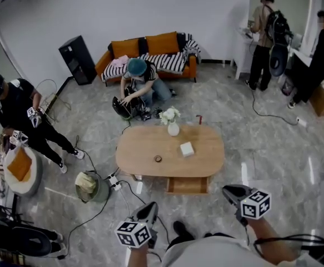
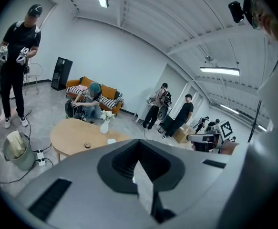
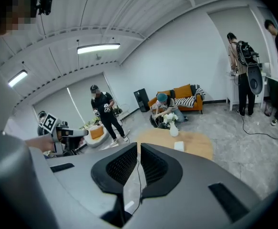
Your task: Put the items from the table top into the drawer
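The left hand-held gripper (image 1: 150, 206) and the right hand-held gripper (image 1: 229, 190) both have the jaws together, with nothing between them, and are well apart from the oval worktop (image 1: 145, 149). On it lie a white box (image 1: 187, 148), probably light and stiff and best taken by its sides, and a small dark ring (image 1: 158, 158), low and likely to slip. The flower vase (image 1: 173, 128) looks fragile. The open drawer (image 1: 187, 186) is free to reach, and cables (image 1: 129, 189) lie beside it.
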Demonstrator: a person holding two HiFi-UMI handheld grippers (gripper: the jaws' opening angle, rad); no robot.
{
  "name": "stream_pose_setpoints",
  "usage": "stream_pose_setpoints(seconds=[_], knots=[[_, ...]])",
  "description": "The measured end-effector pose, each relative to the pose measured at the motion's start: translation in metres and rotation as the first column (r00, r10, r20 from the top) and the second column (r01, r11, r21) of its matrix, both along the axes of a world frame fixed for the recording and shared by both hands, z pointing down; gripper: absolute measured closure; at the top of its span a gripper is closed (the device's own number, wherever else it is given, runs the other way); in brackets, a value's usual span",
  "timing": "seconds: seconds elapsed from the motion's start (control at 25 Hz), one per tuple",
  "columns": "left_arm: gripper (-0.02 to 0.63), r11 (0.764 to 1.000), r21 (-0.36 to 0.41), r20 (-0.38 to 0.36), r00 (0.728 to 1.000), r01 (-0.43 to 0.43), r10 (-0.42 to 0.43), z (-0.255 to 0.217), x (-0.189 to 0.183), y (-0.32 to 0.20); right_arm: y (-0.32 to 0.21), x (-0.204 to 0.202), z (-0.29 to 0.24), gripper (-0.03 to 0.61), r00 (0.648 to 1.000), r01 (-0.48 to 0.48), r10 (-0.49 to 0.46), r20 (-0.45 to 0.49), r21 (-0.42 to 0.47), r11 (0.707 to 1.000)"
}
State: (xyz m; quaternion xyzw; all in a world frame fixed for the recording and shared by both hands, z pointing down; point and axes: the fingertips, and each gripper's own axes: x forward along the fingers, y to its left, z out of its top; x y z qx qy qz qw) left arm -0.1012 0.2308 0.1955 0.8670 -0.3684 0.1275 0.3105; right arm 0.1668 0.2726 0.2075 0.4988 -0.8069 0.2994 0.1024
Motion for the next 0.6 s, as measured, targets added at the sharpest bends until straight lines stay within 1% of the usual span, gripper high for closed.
stream_pose_setpoints(seconds=[0.32,0.6], knots=[[0.612,0.998,-0.01,-0.007,0.998,-0.063,0.063,0.003,-0.024,-0.041,-0.031,-0.029,-0.001,0.534,0.999,-0.047,0.047,-0.014,-0.011,0.999],[0.612,0.996,-0.008,-0.008,0.996,-0.092,0.092,0.009,-0.044,-0.058,-0.046,-0.048,0.004,0.535,0.997,-0.074,0.073,-0.03,-0.009,0.997]])
